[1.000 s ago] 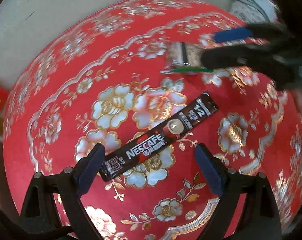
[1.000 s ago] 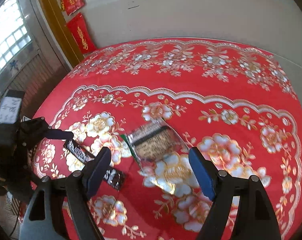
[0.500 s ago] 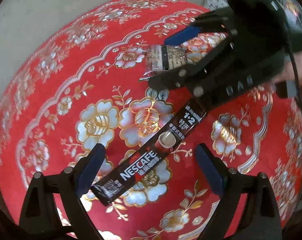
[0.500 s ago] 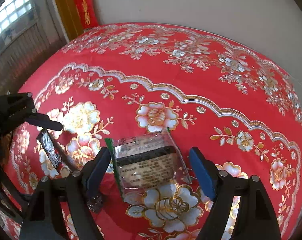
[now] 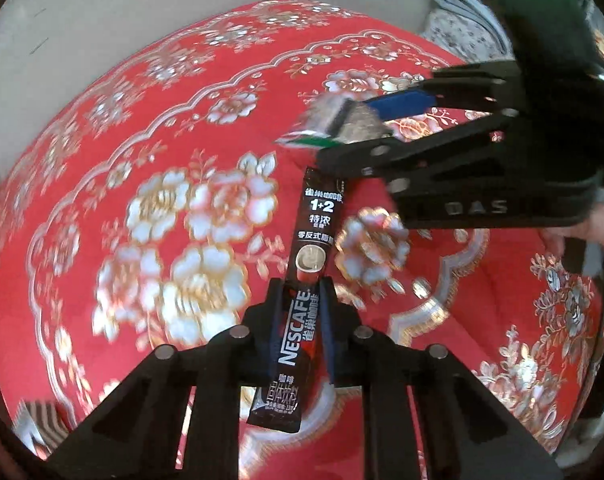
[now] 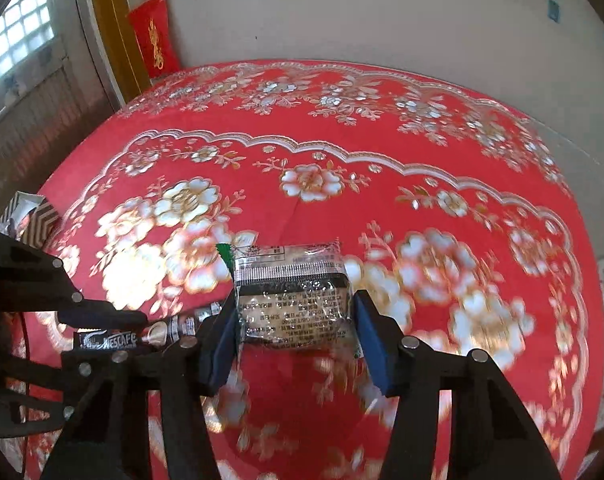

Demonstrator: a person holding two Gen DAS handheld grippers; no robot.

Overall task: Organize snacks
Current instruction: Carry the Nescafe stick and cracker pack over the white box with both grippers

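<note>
A dark Nescafe coffee stick (image 5: 319, 208) lies lengthwise between the fingers of my left gripper (image 5: 301, 308). Its jaws are closing, and both pads press the stick's sides. A clear-wrapped snack packet (image 6: 294, 280) with a green corner sits between the blue pads of my right gripper (image 6: 296, 336). Those jaws are closing too, and the pads touch both ends of the packet. Both things rest on the red flowered tablecloth (image 6: 341, 120). In the left wrist view the right gripper (image 5: 381, 120) reaches in from the upper right over the packet (image 5: 333, 120). The right wrist view has the stick (image 6: 110, 340) at the far left.
A small striped box (image 6: 34, 216) stands at the table's left edge. Red hangings (image 6: 154, 40) are on the wall behind, beside a window. A grey patterned cloth (image 5: 465, 28) lies beyond the far right of the table.
Both grippers went from wide open to closed on their items. The stick, slanted before, now points straight out between the left fingers. The right gripper moved closer over the packet.
</note>
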